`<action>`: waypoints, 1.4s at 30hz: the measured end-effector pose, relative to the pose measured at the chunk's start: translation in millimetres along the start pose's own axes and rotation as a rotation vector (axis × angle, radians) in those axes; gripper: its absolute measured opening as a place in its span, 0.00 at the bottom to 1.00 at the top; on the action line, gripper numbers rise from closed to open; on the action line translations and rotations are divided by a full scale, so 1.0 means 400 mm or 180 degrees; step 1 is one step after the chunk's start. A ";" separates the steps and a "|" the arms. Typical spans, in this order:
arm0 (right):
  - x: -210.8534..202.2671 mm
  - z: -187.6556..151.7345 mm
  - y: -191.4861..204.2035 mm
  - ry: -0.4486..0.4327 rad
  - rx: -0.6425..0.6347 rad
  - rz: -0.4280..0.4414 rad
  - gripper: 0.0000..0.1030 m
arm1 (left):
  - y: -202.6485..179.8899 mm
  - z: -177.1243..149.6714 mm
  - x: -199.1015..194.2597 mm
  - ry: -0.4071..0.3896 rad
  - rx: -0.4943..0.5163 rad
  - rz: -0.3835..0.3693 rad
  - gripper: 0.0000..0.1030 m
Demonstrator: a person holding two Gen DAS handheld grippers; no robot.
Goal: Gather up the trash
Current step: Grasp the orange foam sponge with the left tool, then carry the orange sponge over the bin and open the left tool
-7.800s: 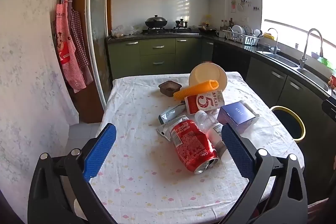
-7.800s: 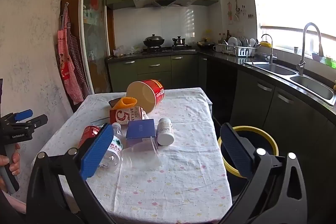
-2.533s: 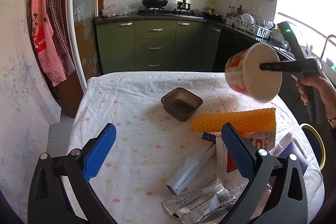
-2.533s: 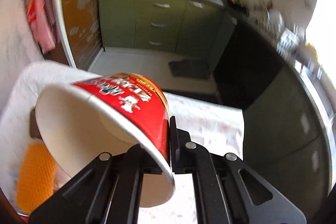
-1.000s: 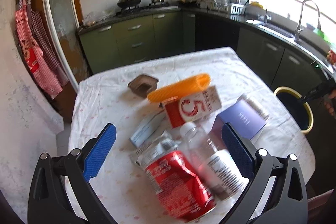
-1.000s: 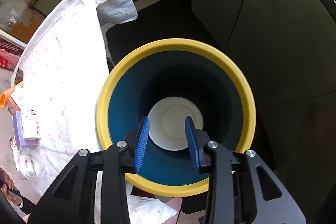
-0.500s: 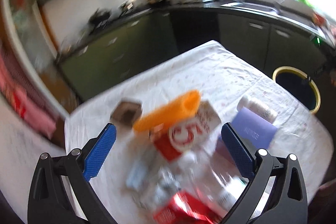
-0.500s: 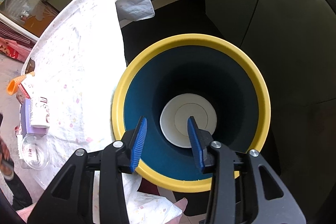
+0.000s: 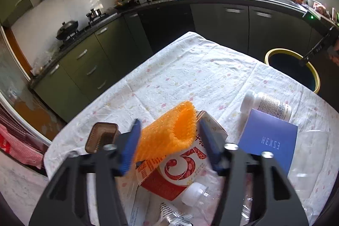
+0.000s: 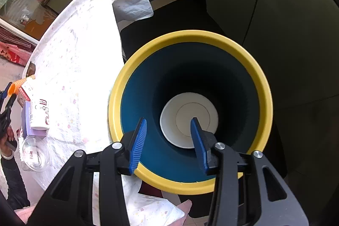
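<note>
In the left wrist view my left gripper [image 9: 168, 144] is open, its blue pads on either side of an orange foam net sleeve [image 9: 167, 139] that lies on a red and white carton [image 9: 180, 171]. A white pill bottle [image 9: 268, 104], a purple box [image 9: 269, 142] and a clear plastic bottle [image 9: 199, 194] lie near. In the right wrist view my right gripper [image 10: 169, 141] is open and empty above the yellow-rimmed bin [image 10: 262, 86]. A white paper cup [image 10: 188, 118] lies at the bin's bottom.
A brown plastic tray [image 9: 101, 137] sits left of the foam sleeve. The bin [image 9: 294, 69] stands on the floor off the table's right edge, beside dark cabinets [image 9: 237, 22]. A clear cup [image 10: 36, 154] sits near the table edge [image 10: 114, 20].
My left gripper has moved down and forward onto the orange foam sleeve and its pads have narrowed around it. My right gripper stays above the bin, slightly opened, cup lying inside.
</note>
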State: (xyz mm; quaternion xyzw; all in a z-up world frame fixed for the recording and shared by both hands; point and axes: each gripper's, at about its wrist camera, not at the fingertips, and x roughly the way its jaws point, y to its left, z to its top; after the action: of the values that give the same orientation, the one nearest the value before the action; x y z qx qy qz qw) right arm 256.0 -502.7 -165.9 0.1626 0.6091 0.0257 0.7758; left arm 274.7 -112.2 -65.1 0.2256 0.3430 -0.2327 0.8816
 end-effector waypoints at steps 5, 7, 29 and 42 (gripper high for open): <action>0.001 -0.004 0.013 -0.0034 -0.0019 0.0051 0.40 | 0.008 -0.010 -0.018 -0.0044 -0.0010 -0.0047 0.17; -0.007 -0.008 0.017 -0.0071 -0.0022 0.0072 0.40 | 0.003 -0.007 -0.039 -0.0087 0.0008 0.0022 0.16; -0.186 -0.214 -0.038 -0.0721 -0.0087 0.0028 0.43 | -0.359 0.252 -0.320 -0.0754 0.0668 -0.0727 0.15; -0.216 -0.321 -0.209 -0.0814 0.0226 0.0030 0.43 | -0.766 0.429 -0.068 -0.0297 0.1086 -0.1623 0.16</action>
State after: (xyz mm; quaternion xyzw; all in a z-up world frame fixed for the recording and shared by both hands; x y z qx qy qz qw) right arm 98.0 -574.0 -135.2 0.1947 0.5050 -0.0131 0.8408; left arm 169.4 -442.8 -5.0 0.2661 0.3036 -0.5107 0.7591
